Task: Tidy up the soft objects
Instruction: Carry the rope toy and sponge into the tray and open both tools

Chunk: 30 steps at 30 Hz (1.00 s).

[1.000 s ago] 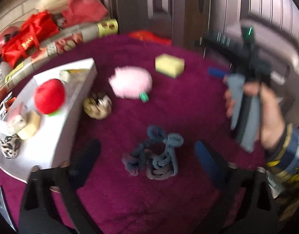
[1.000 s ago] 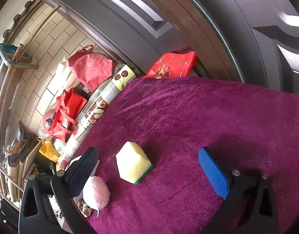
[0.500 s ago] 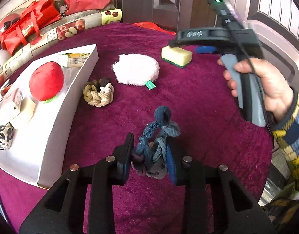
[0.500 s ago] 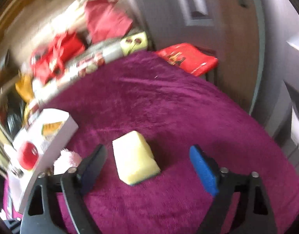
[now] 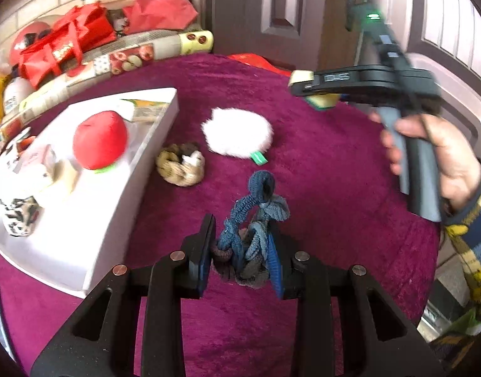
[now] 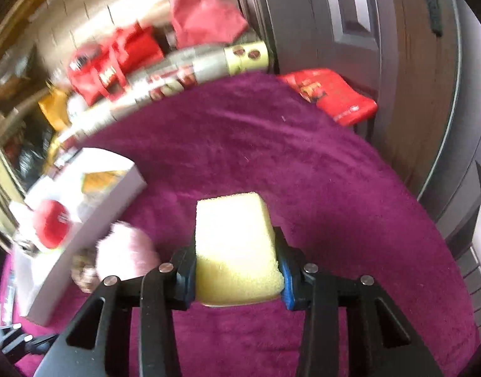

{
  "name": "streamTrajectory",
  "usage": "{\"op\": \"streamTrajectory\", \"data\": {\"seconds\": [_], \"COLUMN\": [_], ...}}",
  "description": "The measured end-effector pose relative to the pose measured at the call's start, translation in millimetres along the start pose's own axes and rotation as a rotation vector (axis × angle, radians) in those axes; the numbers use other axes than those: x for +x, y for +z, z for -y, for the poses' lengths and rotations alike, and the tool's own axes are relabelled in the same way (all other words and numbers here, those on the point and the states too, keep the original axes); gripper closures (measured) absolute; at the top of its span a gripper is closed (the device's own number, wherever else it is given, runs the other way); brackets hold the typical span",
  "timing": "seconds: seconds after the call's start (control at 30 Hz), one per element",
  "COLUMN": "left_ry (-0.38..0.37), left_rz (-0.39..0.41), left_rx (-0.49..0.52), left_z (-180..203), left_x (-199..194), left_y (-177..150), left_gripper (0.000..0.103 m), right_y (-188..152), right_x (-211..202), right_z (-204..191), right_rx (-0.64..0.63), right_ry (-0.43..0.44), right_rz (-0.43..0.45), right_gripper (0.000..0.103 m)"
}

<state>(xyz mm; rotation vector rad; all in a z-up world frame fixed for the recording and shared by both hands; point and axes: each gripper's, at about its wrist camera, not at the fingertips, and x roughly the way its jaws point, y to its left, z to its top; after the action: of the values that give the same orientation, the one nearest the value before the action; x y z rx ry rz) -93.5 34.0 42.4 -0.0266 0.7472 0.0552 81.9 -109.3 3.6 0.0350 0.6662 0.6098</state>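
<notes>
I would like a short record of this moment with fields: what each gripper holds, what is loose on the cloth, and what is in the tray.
left gripper: shut on blue rope toy
right gripper: shut on sponge
loose on cloth: white puff, tan knot
in tray: red ball, spotted item, others blurred

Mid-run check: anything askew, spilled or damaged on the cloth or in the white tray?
Nothing stands out. The left gripper is shut on the blue knotted rope, the right gripper on the yellow sponge. The white puff and tan knot lie intact beside the white tray.
</notes>
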Motion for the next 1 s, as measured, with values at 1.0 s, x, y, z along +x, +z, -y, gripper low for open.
{"op": "streamTrajectory", "data": {"seconds": [1.0], "left_ry": [0.347], "left_rz": [0.222], "left_rx": [-0.287], "left_z": [-155.5], "left_x": [-105.1], "left_y": [54.9], "left_gripper": [0.073], "right_y": [35.6], "right_x": [-67.4], "right_z": [-143.6], "right_rx": [-0.125], "right_ry": [0.417], "right_rz": [0.092], "right_gripper": [0.062]}}
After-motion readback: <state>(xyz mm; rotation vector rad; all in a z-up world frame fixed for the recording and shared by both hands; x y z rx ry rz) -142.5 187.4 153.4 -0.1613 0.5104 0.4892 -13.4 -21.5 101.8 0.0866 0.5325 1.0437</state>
